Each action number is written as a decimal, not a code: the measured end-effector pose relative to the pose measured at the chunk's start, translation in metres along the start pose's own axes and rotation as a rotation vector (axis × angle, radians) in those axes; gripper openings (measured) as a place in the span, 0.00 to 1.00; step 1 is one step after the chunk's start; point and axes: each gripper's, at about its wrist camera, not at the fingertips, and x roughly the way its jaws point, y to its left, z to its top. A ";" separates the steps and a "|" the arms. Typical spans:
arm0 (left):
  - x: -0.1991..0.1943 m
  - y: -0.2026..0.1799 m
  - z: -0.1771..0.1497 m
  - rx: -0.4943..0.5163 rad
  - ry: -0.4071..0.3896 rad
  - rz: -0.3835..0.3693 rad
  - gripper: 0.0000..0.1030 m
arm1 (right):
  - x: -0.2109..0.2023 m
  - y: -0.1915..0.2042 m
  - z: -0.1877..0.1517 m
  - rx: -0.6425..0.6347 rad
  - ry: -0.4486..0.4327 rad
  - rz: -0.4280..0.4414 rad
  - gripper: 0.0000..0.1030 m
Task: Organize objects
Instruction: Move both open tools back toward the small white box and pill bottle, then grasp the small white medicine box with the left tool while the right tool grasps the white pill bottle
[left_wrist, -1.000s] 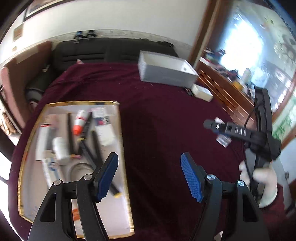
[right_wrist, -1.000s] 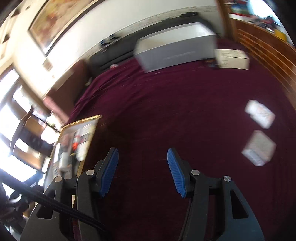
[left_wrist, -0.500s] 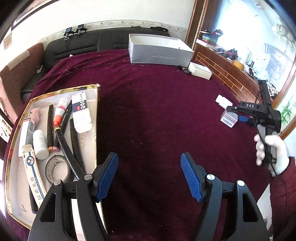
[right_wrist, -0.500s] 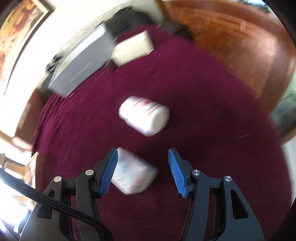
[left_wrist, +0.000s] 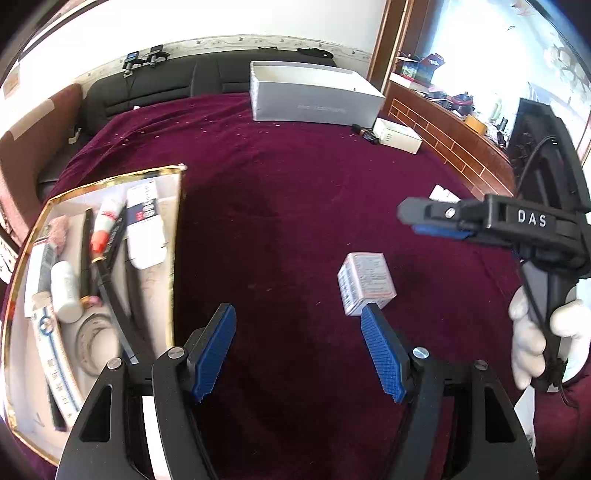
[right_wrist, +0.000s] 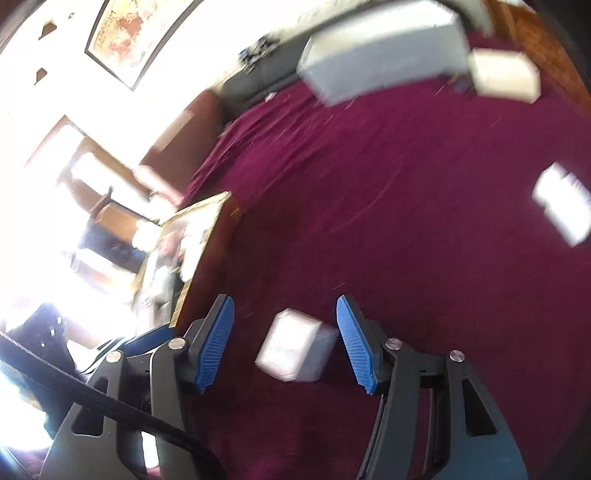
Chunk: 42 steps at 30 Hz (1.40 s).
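The little white box (right_wrist: 295, 345) sits on the maroon bench (right_wrist: 369, 184), right between the right gripper's (right_wrist: 284, 343) wide-open, empty fingers. It looks like light, stiff cardboard, so pinching its flat sides should work. It's squat, long axis tilted. Left gripper (left_wrist: 297, 350) is wide open and empty too.

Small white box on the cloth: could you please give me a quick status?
Both tongs open, left and right. Small white box between right fingers, ungripped. Nothing in the way.
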 end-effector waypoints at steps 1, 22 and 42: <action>0.004 -0.004 0.003 0.004 0.002 -0.001 0.62 | -0.009 -0.008 0.002 0.008 -0.025 -0.046 0.56; 0.096 -0.083 0.018 0.155 0.118 0.068 0.62 | -0.068 -0.109 0.044 0.131 -0.181 -0.415 0.56; 0.111 -0.089 0.024 0.162 0.117 0.070 0.62 | -0.049 -0.156 0.057 0.138 -0.113 -0.443 0.63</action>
